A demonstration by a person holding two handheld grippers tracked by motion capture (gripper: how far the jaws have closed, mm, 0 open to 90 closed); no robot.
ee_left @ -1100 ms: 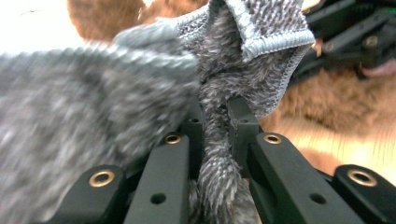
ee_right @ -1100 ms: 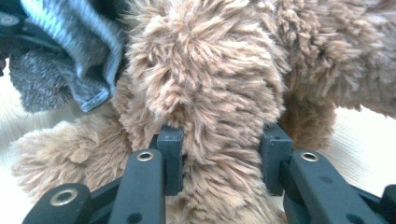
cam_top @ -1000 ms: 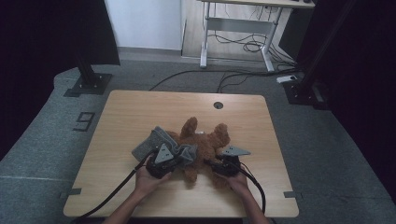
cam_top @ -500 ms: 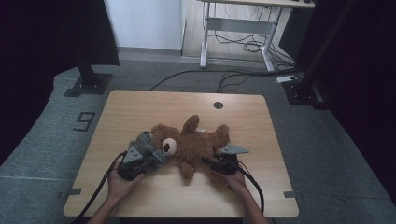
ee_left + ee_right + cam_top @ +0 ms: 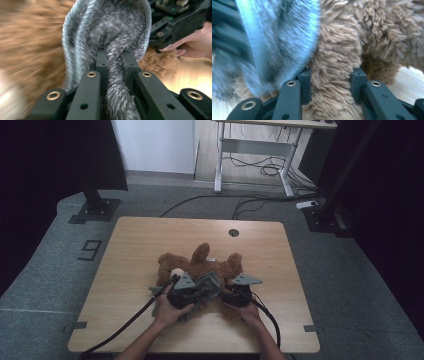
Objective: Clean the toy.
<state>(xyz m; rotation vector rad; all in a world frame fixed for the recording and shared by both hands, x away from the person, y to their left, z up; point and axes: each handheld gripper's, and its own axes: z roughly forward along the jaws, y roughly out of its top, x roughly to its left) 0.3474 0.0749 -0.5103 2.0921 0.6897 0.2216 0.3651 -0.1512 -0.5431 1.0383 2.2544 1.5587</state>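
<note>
Pulling grey cloth back across the teddy bear

Clamped in the left gripper (image 5: 113, 62) is a fold of grey knitted cloth (image 5: 110, 27), pinched between jaws brought together on it; the cloth is seen draped over the brown teddy bear (image 5: 200, 265), which lies on its back near the middle of the wooden table (image 5: 130, 240). Compared with half a second earlier, the left gripper has been carried from the bear's head side rightward to its belly, so that it now sits just beside the right gripper (image 5: 239, 296); the bear's face is partly covered. The right gripper has hardly been shifted; its jaws are closed on what appears to be a leg of the bear (image 5: 332, 75), though the fur there is blurred.
</note>
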